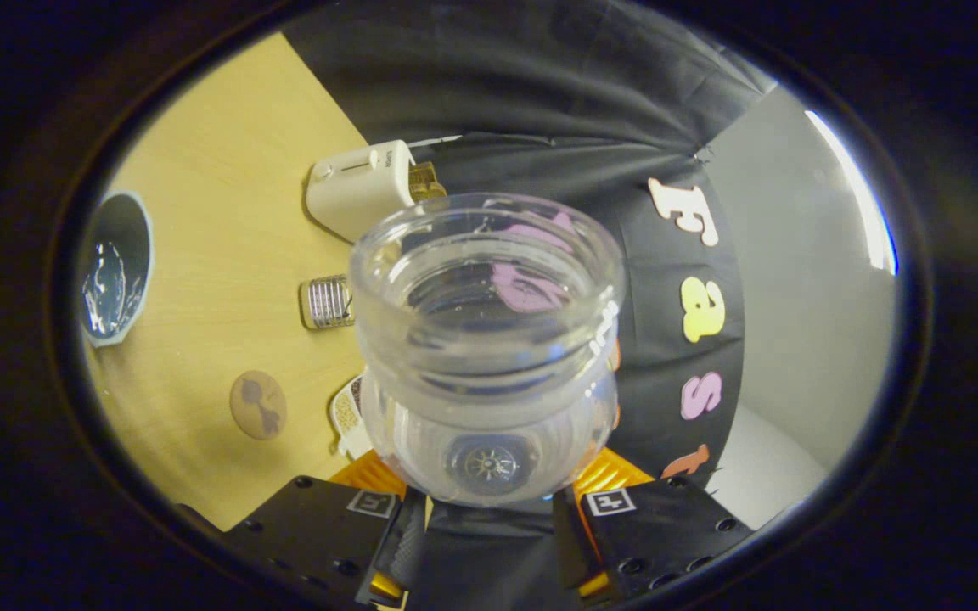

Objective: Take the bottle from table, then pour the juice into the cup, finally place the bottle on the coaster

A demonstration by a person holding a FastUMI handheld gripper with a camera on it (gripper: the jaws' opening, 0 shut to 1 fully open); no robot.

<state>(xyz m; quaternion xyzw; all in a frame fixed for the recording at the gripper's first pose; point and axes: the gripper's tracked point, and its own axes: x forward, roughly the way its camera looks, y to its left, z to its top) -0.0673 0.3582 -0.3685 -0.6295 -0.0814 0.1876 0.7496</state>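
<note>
Clamped between both gripper (489,509) fingers, the clear wide-mouthed plastic bottle (486,339) is tipped sideways; pouring appears underway, and placement on the round brown coaster (257,405) is outstanding.

Test booth w/ black cloth wall (540,93), wood-look table (226,221), plain grey wall (795,280) beyond.

- The camera rides on the tongs (489,509) and looks forward along the two fingers.
- It sits very close to a clear bottle (486,339), facing its open mouth.
- The view is rolled sideways, so the desk (226,238) stands upright beside the bottle.
</note>
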